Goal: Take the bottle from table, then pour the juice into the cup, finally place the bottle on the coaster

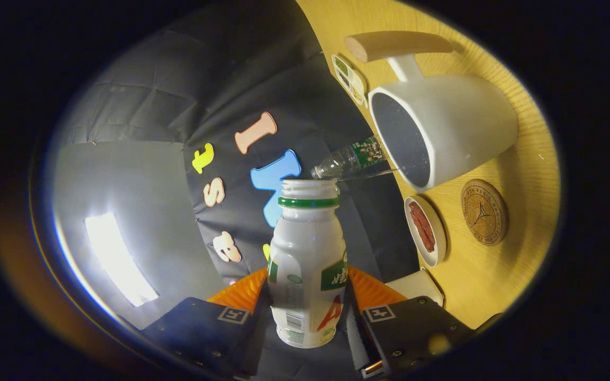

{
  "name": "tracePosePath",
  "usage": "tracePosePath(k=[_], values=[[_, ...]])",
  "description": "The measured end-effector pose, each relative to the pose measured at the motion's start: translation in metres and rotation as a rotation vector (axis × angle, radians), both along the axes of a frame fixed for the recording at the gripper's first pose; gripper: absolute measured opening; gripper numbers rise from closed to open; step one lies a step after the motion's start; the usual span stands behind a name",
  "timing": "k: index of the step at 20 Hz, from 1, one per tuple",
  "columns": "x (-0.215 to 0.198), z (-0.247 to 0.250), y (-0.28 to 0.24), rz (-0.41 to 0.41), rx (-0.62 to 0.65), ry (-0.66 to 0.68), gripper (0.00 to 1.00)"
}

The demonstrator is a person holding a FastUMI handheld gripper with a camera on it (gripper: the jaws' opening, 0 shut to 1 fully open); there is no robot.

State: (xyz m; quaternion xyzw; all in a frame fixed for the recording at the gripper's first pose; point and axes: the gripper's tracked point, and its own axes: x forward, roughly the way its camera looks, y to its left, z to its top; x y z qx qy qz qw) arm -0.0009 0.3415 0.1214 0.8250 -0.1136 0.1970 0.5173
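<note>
My gripper (307, 296) is shut on a white juice bottle (307, 264) with a green neck ring and no cap. Both fingers press on its sides. The whole view is rolled sideways, so the bottle is tipped over, its open mouth pointing toward the white cup (442, 132). That cup stands on the wooden table (495, 275), has a wooden handle, and its dark opening faces me just beyond the bottle's mouth. I cannot see any juice flowing. A round cork coaster (484, 211) lies on the table beside the cup.
A clear plastic bottle (350, 159) with a green label lies behind the cup's rim. A small white dish (425, 230) holding something red sits near the coaster. A white box corner (416, 286) lies by my finger. A printed card (350, 79) lies past the cup.
</note>
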Motion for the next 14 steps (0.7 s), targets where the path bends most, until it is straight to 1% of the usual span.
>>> tracePosePath(k=[14], values=[[0.006,-0.009,-0.002,-0.002,0.022,0.034,0.64]])
